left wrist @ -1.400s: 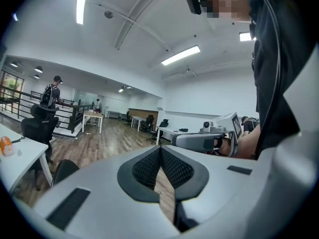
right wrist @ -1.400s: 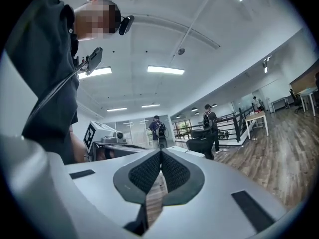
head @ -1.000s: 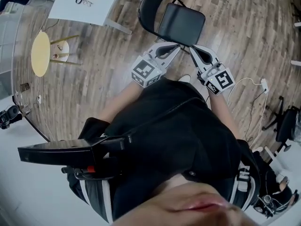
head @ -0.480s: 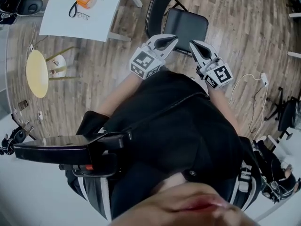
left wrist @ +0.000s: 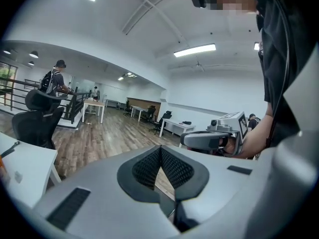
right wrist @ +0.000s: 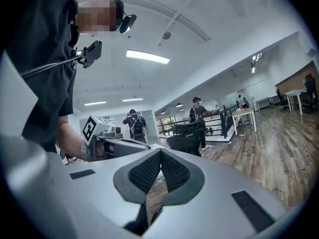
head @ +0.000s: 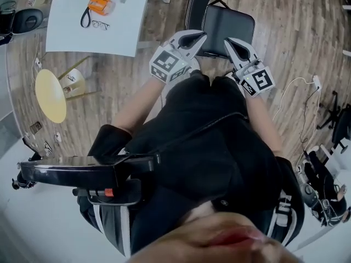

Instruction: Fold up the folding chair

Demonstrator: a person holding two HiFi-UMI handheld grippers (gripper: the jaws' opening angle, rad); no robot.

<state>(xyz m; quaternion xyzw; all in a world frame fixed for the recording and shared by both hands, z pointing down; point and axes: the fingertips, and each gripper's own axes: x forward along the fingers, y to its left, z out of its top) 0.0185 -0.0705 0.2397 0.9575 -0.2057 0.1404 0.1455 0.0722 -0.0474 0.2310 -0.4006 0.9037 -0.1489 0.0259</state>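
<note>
The folding chair [head: 227,23] stands unfolded on the wood floor [head: 274,15], at the top of the head view. Its black seat faces the person and its backrest is on the far side.

The left gripper [head: 198,36] and the right gripper [head: 229,43] are held side by side in front of the person and point toward the chair. Each gripper view shows its ribbed pads pressed together with nothing between them, so both jaws are closed and empty. In the head view the jaw tips overlap the near edge of the seat. Contact with the seat cannot be confirmed from that angle.

A white table [head: 82,37] stands left of the chair. It carries an orange object [head: 100,4] and a pair of glasses [head: 98,24]. A round yellow stool [head: 50,95] stands nearer the left edge. A white cable [head: 290,89] lies on the floor to the right of the chair.

The person's dark-clothed torso [head: 208,147] fills the lower half of the head view and hides the floor below the grippers.
</note>
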